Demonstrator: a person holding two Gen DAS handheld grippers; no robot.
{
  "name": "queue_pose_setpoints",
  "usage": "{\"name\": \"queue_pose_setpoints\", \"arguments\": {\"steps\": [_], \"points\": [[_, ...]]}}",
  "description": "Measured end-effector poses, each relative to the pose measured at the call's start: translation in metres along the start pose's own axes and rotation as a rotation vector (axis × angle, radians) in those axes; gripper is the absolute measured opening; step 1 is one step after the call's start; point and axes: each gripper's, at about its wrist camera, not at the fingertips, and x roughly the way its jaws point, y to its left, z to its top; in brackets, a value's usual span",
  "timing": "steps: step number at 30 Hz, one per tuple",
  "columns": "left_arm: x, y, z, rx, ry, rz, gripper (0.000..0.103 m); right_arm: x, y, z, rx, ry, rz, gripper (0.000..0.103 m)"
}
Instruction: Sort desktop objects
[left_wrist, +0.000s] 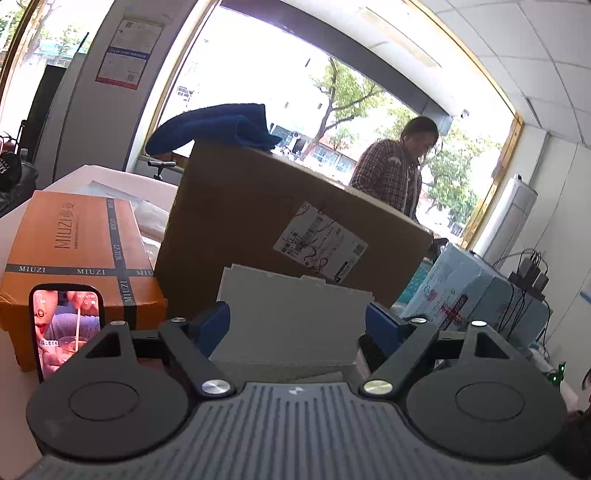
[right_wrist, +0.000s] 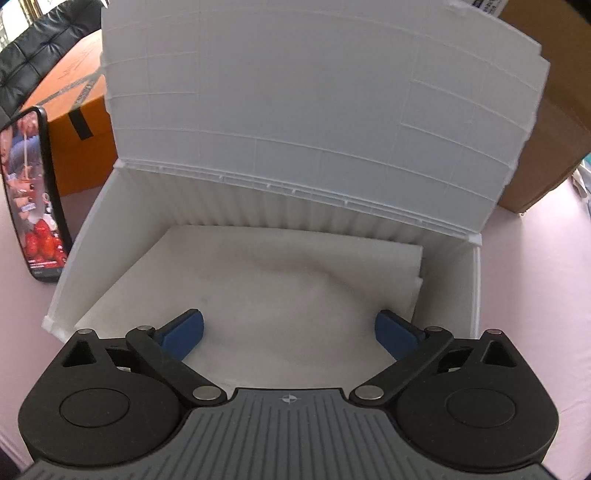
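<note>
A white ribbed storage box (right_wrist: 476, 280) stands on the pale table with its hinged lid (right_wrist: 314, 110) raised upright. A folded white cloth (right_wrist: 266, 288) lies flat inside it. My right gripper (right_wrist: 290, 334) hovers over the cloth's near part, open, with nothing between its blue pads (right_wrist: 184, 332). My left gripper (left_wrist: 297, 325) sits low before the same box, open wide; the grey-looking lid (left_wrist: 291, 299) fills the space beyond its pads. A phone (right_wrist: 35, 199) with a lit screen leans just left of the box.
An orange MIUZI box (left_wrist: 74, 251) stands behind the phone (left_wrist: 66, 332). A large cardboard carton (left_wrist: 288, 221) with a blue towel (left_wrist: 218, 129) on top rises behind the storage box. Blue-white packs (left_wrist: 461, 295) and cables lie right. A person in a plaid shirt (left_wrist: 388, 173) stands by the window.
</note>
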Motion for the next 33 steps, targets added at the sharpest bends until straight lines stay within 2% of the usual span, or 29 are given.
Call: {"name": "queue_pose_setpoints", "arguments": {"steps": [2, 7, 11, 12, 14, 15, 16, 17, 21, 24, 27, 29, 31, 33], "points": [[0.005, 0.000, -0.001, 0.011, 0.008, 0.016, 0.080, -0.014, -0.003, -0.002, 0.003, -0.036, 0.018, 0.100], [0.016, -0.001, -0.005, 0.040, 0.027, 0.055, 0.082, -0.063, -0.020, -0.015, 0.028, -0.221, 0.049, 0.100], [0.029, 0.000, -0.010, 0.062, 0.060, 0.095, 0.082, -0.084, -0.039, -0.039, 0.117, -0.399, -0.015, 0.098], [0.035, 0.002, -0.012, 0.067, 0.076, 0.109, 0.082, -0.085, -0.044, -0.044, 0.140, -0.426, -0.041, 0.095], [0.045, 0.004, -0.017, 0.077, 0.107, 0.137, 0.080, -0.080, -0.048, -0.054, 0.174, -0.458, -0.096, 0.065], [0.050, 0.005, -0.019, 0.082, 0.123, 0.151, 0.078, -0.074, -0.048, -0.059, 0.181, -0.465, -0.126, 0.057], [0.055, 0.006, -0.022, 0.088, 0.139, 0.165, 0.072, -0.068, -0.048, -0.064, 0.185, -0.470, -0.150, 0.044], [0.060, 0.008, -0.024, 0.093, 0.155, 0.179, 0.067, -0.063, -0.049, -0.069, 0.188, -0.476, -0.173, 0.039], [0.080, 0.012, -0.034, 0.113, 0.219, 0.235, 0.055, -0.055, -0.061, -0.098, 0.226, -0.530, -0.171, 0.038], [0.095, 0.016, -0.041, 0.129, 0.267, 0.276, 0.045, -0.051, -0.061, -0.110, 0.248, -0.560, -0.143, 0.029], [0.111, 0.020, -0.049, 0.143, 0.316, 0.314, 0.028, -0.046, -0.062, -0.115, 0.262, -0.583, -0.125, 0.023], [0.119, 0.022, -0.055, 0.148, 0.348, 0.325, 0.013, -0.041, -0.061, -0.114, 0.270, -0.596, -0.111, 0.017], [0.126, 0.024, -0.060, 0.161, 0.362, 0.347, 0.008, -0.040, -0.057, -0.118, 0.265, -0.611, -0.109, 0.014], [0.129, 0.023, -0.065, 0.191, 0.361, 0.365, 0.008, -0.039, -0.051, -0.121, 0.242, -0.627, -0.123, 0.013]]}}
